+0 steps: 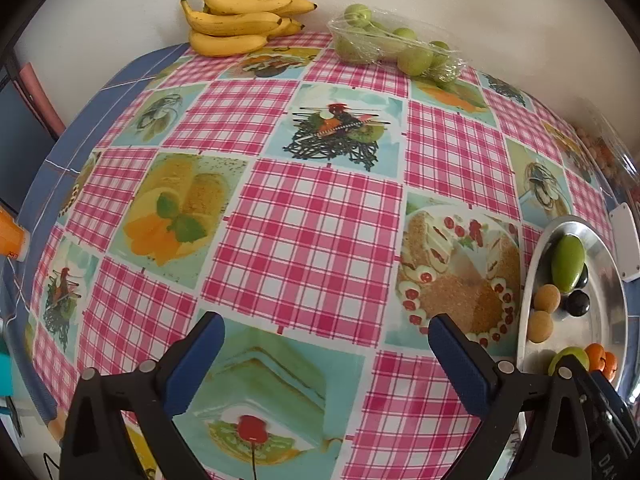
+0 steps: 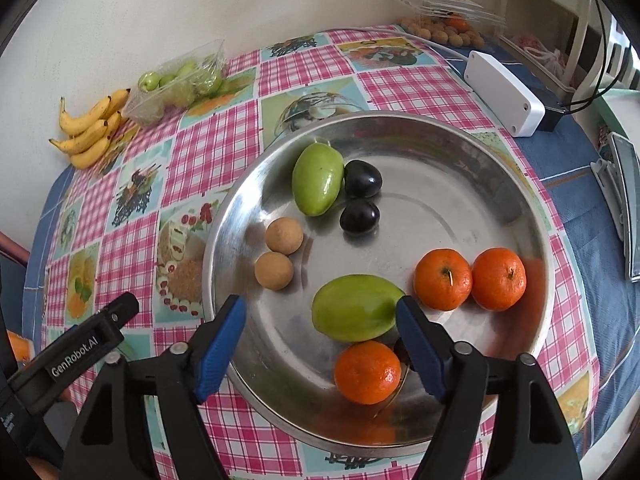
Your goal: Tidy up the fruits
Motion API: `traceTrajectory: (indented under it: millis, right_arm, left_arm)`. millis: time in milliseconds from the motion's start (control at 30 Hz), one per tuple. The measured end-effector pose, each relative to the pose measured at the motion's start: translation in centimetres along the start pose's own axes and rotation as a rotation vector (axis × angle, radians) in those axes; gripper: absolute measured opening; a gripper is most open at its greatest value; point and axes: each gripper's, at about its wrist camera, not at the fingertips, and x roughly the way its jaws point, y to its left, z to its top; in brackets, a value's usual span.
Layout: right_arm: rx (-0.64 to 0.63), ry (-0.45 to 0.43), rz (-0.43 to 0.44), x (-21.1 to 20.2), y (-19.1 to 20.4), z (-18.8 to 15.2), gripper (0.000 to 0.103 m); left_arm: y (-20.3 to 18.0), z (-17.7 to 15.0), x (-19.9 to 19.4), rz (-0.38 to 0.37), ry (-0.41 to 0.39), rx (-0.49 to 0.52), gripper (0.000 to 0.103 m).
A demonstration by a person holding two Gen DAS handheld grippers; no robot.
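Far left against the wall: bananas, a bunch lying on the table edge. Just right of them a clear plastic tray of small green fruits, wrap crinkled over it. Checked tablecloth in pink plaid with food prints, bare under the left gripper, whose jaws stand wide apart with nothing between them, pointing down at cloth just left of the plate. Steel plate sits centre-right on the cloth. In it, left to right: two tan round fruits touching each other near the left rim; upright green mango with two dark plums touching its right side; second green mango lying near the front; one orange at the front rim; two oranges side by side at right. Right gripper hovers over the plate front, jaws spread, lying mango and front orange between the pads but not pressed. White box with cable behind the plate, more fruit packs far right back
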Motion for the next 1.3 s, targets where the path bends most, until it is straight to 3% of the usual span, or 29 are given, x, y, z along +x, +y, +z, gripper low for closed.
traceTrajectory:
  millis: [267,700,967,1300]
  right_arm:
    - [-0.035,-0.015,-0.012,-0.5,0.8,-0.4,0.091]
    - [-0.065,-0.036,0.001,-1.7,2.2,-2.7,0.091]
    - [-0.089,-0.029,0.004,-2.3,3.3,-5.0,0.091]
    - [-0.084,-0.064,0.0,-4.2,2.8,-7.3,0.091]
  left_arm:
    - [1.2,-0.1,0.4,0.015,0.02,0.0,0.103]
    - [3.9,-1.2,-2.0,0.013,-0.022,0.015,0.103]
    - [6.4,-3.1,-4.2,-0.011,-0.003,0.015,0.103]
    - [8.0,-5.9,-7.0,-0.003,-0.031,0.016,0.103]
